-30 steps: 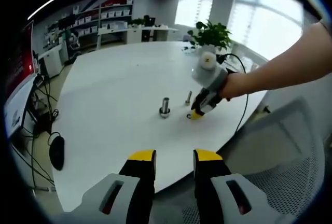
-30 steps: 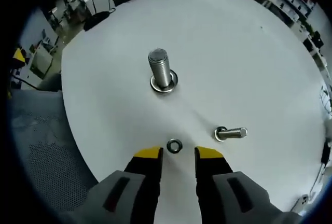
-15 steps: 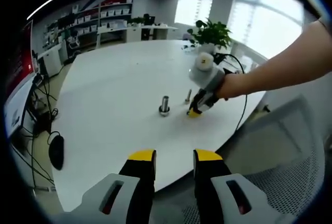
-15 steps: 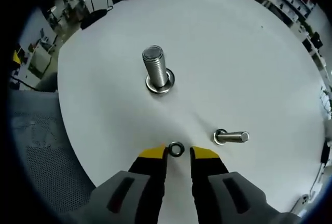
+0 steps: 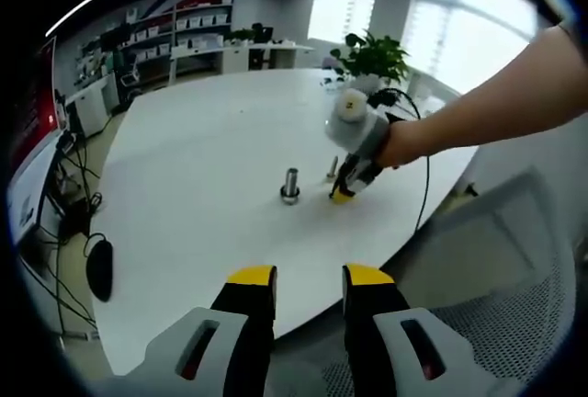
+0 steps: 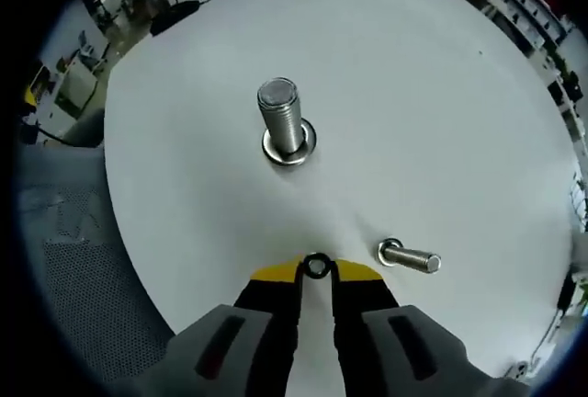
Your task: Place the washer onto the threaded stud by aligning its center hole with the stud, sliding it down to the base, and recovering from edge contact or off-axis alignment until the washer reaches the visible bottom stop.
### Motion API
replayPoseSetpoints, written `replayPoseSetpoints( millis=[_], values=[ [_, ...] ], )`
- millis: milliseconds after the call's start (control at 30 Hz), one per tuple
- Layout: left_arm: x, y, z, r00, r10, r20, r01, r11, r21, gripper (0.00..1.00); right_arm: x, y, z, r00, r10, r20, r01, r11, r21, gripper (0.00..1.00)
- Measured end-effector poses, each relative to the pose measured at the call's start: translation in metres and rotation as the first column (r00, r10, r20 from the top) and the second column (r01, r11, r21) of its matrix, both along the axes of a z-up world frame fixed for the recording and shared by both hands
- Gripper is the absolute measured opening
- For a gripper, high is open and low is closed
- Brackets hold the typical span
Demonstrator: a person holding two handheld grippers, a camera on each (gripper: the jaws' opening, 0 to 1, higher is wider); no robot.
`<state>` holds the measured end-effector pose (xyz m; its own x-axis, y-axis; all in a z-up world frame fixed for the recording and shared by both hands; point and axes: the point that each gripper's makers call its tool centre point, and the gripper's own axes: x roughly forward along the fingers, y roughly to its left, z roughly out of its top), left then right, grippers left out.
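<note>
Washer point(image 6: 316, 266) sits between the yellow tips of our right gripper point(image 6: 316, 271), whose jaws have narrowed onto it so that both tips touch its rim; it lies flat on the white round table point(image 6: 441, 121), and we cannot tell whether it has been lifted at all. In the right gripper view the threaded stud point(image 6: 283, 124) stands upright beyond the washer, well apart from it, its base ringed by a flat metal collar resting on the table. A loose bolt point(image 6: 409, 256) lies on its side just to the right of our right jaw tip, near the washer but not touching it.

From the left gripper view we see our right gripper point(image 5: 343, 194) reaching down to the table point(image 5: 202, 158) at the end of our bare forearm point(image 5: 487, 107), its yellow tips on the tabletop just beside the stud point(image 5: 290, 184), with the bolt point(image 5: 333, 170) close behind them. Our left gripper point(image 5: 309, 279) hovers back at the near edge of the table, jaws parted and holding nothing. A potted plant point(image 5: 375, 57) stands at the far side of the table, and a mesh chair point(image 5: 478, 314) sits to the right below the table edge.
</note>
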<state>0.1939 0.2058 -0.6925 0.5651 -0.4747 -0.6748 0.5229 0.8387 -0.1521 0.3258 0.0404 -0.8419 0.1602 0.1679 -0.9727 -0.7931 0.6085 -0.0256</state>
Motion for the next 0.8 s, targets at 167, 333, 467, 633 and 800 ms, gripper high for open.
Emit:
replayPoseSetpoints(
  millis=[167,333,467,633,800],
  values=[
    [0.000,0.001,0.000,1.000,0.006,0.002,-0.006,1.000,0.001,0.27,-0.001,-0.001,0.000,1.000,0.014,0.013,-0.014,1.000,-0.020,0.15],
    [0.001,0.001,0.001,1.000,0.008,0.005,-0.008,1.000,0.004,0.27,-0.003,-0.002,0.002,0.998,-0.025,0.053,0.023,0.999,0.031,0.14],
    [0.000,0.002,0.000,1.000,0.008,0.006,-0.008,1.000,0.008,0.27,-0.004,-0.003,0.002,0.996,-0.047,0.077,0.042,0.997,0.061,0.14],
    [0.000,0.001,0.000,1.000,0.003,0.005,-0.003,1.000,0.009,0.27,-0.011,-0.004,0.002,0.995,-0.044,0.085,0.039,0.997,0.059,0.14],
    [0.000,0.001,0.001,1.000,0.002,0.007,-0.002,1.000,0.009,0.27,-0.017,-0.008,0.004,0.995,-0.022,0.099,0.019,0.999,0.040,0.13]
  ],
)
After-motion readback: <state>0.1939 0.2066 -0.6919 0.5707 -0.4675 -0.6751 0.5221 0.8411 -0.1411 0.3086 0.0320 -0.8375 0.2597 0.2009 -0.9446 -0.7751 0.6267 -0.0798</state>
